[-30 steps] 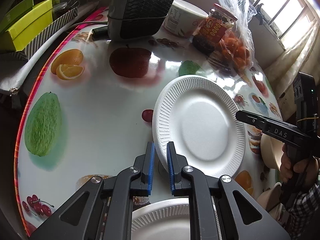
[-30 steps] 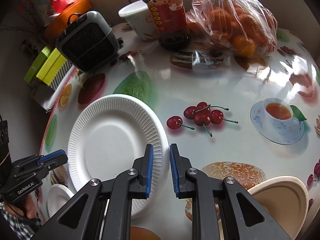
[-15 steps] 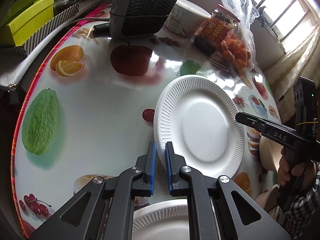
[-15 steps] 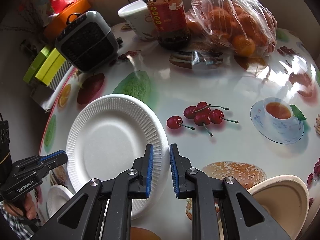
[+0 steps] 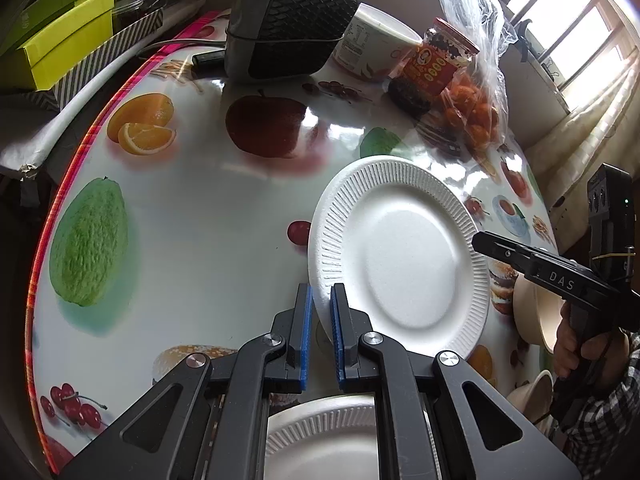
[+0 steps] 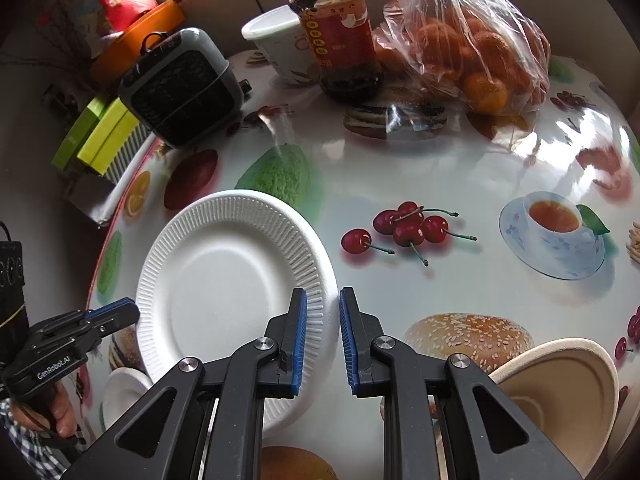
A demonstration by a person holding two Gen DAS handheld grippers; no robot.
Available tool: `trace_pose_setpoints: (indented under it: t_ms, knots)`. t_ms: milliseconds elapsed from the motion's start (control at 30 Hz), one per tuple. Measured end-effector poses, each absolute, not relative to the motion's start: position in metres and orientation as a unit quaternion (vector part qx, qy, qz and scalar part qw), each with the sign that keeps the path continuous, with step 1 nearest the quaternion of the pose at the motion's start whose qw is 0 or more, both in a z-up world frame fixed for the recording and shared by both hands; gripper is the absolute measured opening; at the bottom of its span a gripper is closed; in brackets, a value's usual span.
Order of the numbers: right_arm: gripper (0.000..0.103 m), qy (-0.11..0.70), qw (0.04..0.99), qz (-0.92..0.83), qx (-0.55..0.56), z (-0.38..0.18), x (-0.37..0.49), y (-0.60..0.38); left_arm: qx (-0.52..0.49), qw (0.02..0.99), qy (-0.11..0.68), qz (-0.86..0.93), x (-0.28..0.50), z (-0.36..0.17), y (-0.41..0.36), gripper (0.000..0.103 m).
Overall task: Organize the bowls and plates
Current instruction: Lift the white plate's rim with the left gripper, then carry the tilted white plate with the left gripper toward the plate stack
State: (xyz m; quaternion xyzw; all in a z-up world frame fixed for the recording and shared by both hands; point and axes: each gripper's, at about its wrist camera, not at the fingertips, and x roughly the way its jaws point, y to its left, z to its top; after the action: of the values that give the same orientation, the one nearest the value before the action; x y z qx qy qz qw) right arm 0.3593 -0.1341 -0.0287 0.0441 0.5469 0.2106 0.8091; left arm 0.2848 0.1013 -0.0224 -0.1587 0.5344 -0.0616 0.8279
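A white ribbed paper plate (image 5: 400,256) lies near the middle of the fruit-print table, and my left gripper (image 5: 320,292) is shut on its near rim. In the right wrist view the same plate (image 6: 224,280) sits at lower left, with the left gripper (image 6: 132,310) at its left edge. My right gripper (image 6: 323,298) hovers shut over the plate's right rim with nothing between its pads; its tip (image 5: 480,240) shows from the side. A second white plate (image 5: 320,440) lies under the left gripper. A beige bowl (image 6: 560,392) stands at lower right.
A grey fan heater (image 5: 288,20), a white tub (image 5: 372,52), a red-label jar (image 6: 340,32) and a bag of oranges (image 6: 472,52) crowd the far side. Yellow-green boxes (image 5: 60,40) sit beyond the table's left edge. A person's hand (image 5: 572,340) holds the right gripper.
The left gripper's jaws have come together onto the plate's near rim. The right gripper has stayed where it was.
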Motion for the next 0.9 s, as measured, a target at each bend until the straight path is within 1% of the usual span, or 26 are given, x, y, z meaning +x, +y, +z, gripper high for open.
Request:
trace_pose_setpoints:
  t_ms: [900]
  knots:
    - [0.016, 0.523, 0.818, 0.238, 0.036, 0.008, 0.304, -0.125, -0.174, 0.840, 0.511, -0.058, 0.240, 0.005, 0.120, 0.010]
